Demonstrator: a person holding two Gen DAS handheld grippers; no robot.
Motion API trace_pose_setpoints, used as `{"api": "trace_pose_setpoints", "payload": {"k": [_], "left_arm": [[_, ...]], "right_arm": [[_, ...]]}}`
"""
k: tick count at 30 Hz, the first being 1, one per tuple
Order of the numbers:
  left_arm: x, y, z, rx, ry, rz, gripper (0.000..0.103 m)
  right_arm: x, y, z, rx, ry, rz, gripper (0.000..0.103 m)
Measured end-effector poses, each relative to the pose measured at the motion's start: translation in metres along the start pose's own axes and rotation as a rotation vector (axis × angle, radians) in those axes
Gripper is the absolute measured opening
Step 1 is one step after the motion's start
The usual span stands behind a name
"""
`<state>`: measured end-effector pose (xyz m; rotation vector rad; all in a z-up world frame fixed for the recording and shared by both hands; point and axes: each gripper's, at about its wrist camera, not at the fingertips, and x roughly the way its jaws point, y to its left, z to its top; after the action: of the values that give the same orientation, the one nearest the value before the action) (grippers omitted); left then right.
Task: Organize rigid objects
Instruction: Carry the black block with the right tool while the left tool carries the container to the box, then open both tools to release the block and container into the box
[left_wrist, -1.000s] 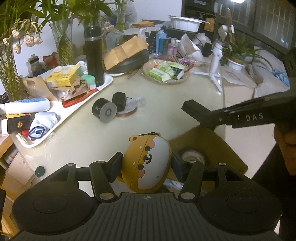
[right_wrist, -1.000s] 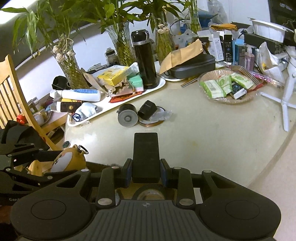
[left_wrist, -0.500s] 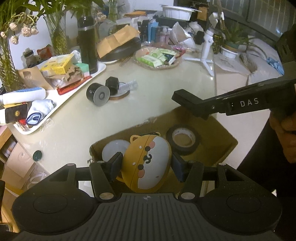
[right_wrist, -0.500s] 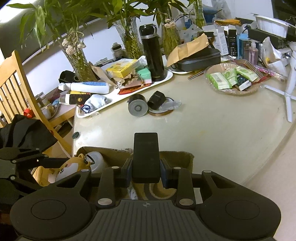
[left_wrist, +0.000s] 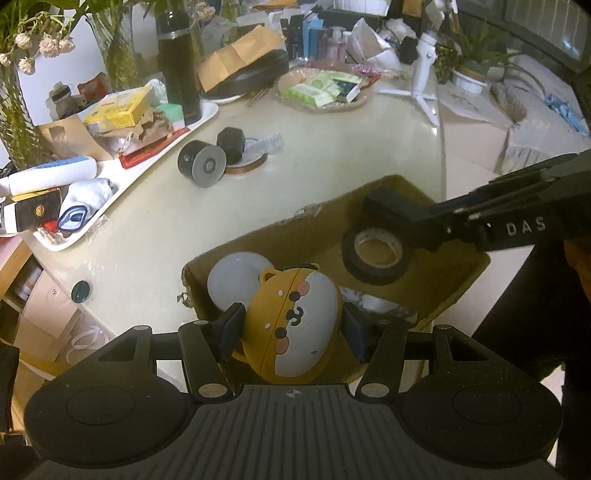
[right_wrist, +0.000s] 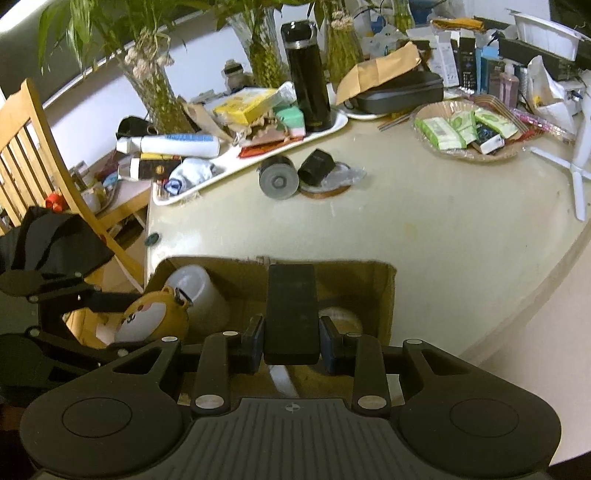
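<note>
My left gripper (left_wrist: 291, 328) is shut on a round yellow case with a cartoon dog face (left_wrist: 291, 325), held above the near left part of an open cardboard box (left_wrist: 325, 218). Inside the box lie a white round object (left_wrist: 232, 273) and a roll of black tape (left_wrist: 375, 254). My right gripper (right_wrist: 291, 343) is shut on a flat black rectangular block (right_wrist: 291, 310), held over the same box (right_wrist: 384, 295). In the right wrist view the dog case (right_wrist: 151, 317) shows at the left in the left gripper (right_wrist: 122, 325). In the left wrist view the black block (left_wrist: 391, 210) reaches in from the right.
A black dumbbell (left_wrist: 210, 158) lies on the cream table (left_wrist: 332, 147) past the box. A long white tray (left_wrist: 147, 162) of clutter, a black flask (left_wrist: 179, 62), a basket of packets (left_wrist: 321, 90) and plant vases crowd the back. A wooden chair (right_wrist: 37, 147) stands left.
Both views have pulled back and tilted down over the box, so its inside with the tape roll and white object shows more fully. Both grips are unchanged.
</note>
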<state>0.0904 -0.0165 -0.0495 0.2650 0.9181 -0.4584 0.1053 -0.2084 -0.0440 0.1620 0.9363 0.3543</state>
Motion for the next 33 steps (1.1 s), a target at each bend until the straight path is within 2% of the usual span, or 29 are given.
{"api": "trace_pose_setpoints", "payload": {"k": [13,31,32,33], "left_arm": [[0.012,0.002,-0.001,-0.009,0.074,0.021,0.056],[0.012,0.001,0.001,-0.015,0.079,0.019,0.057],[0.011,0.001,0.001,-0.014,0.071,0.015,0.057],[0.009,0.001,0.002,-0.014,0.06,0.01,0.058]], "right_arm": [[0.018,0.008,-0.01,-0.039,0.109,-0.029,0.034],[0.022,0.008,-0.009,-0.043,0.141,-0.024,0.034],[0.022,0.009,-0.009,-0.047,0.141,-0.029,0.037],[0.022,0.01,-0.009,-0.055,0.143,-0.03,0.054]]}}
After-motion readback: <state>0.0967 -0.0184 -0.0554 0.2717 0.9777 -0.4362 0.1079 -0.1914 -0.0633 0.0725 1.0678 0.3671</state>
